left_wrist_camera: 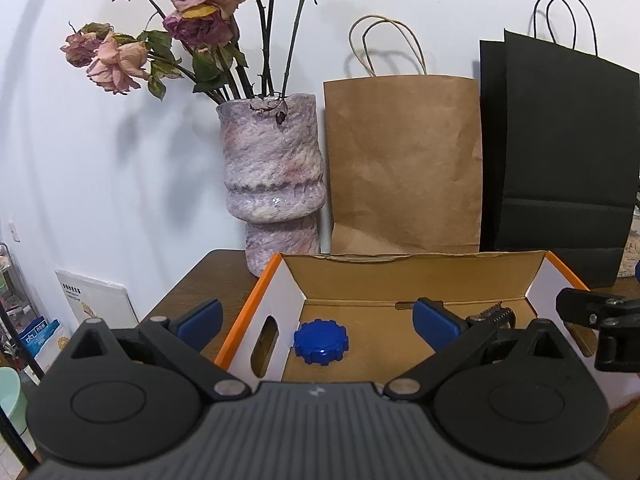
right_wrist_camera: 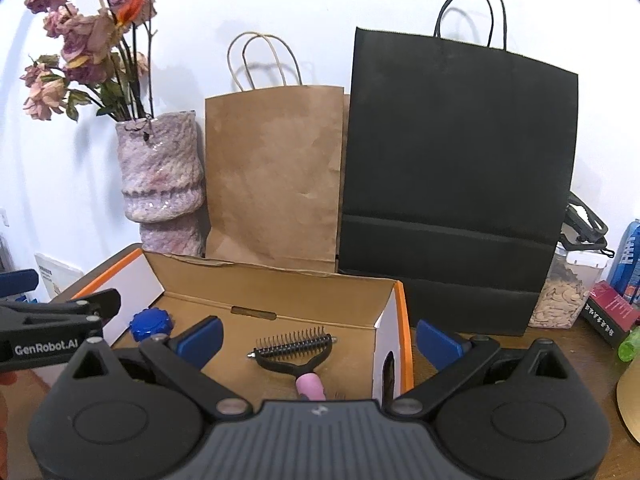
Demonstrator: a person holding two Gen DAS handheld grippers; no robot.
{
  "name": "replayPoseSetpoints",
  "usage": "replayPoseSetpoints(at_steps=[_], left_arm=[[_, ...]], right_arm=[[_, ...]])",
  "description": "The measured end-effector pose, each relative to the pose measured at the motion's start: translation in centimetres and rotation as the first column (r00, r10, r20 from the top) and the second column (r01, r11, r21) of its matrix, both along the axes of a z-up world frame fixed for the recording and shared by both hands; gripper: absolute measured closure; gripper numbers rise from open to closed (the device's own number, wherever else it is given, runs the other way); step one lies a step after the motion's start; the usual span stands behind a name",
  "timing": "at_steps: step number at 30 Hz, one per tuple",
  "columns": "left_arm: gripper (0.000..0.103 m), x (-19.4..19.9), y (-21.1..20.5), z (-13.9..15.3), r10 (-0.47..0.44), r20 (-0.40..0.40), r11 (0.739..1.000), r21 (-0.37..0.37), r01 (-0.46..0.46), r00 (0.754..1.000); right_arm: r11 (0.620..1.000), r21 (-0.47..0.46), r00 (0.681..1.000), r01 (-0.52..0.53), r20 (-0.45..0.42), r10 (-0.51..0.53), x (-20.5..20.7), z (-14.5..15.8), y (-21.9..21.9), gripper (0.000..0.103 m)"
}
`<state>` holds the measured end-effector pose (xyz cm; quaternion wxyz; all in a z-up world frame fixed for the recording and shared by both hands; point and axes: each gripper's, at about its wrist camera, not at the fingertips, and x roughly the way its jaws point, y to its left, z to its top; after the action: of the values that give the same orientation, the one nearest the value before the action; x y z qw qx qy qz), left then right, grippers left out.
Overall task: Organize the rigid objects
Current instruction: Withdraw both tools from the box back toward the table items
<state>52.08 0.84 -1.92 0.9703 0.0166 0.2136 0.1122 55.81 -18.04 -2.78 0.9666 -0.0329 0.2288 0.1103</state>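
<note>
Left wrist view: the left gripper (left_wrist_camera: 318,322) gapes wide and empty over the cardboard box (left_wrist_camera: 416,278)—blue cap (left_wrist_camera: 321,342) at its floor's 9 o'clock.

Right wrist view: the right gripper (right_wrist_camera: 319,338), equally wide and empty, frames the grooming rake (right_wrist_camera: 294,354) lying inside—seemingly between placements; next needs another loose item.

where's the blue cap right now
The blue cap lies inside the open cardboard box, in its left corner, apart from the pet comb.

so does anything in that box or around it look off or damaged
Nothing spilled or broken. The blue lid and the pet comb both lie flat in the cardboard box. Only oddities: the box's back flap edge looks ragged, and the roses in the vase are wilted.
</note>
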Motion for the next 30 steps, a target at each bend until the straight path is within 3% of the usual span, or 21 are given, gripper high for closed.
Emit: replayPoseSetpoints(at_steps=[30], left_arm=[[0.000, -12.3, 0.1, 0.8, -0.048, 0.018, 0.999, -0.010, 0.048, 0.999]], right_arm=[[1.000, 0.010, 0.995, -0.017, 0.097, 0.016, -14.4, 1.0, -0.1, 0.000]])
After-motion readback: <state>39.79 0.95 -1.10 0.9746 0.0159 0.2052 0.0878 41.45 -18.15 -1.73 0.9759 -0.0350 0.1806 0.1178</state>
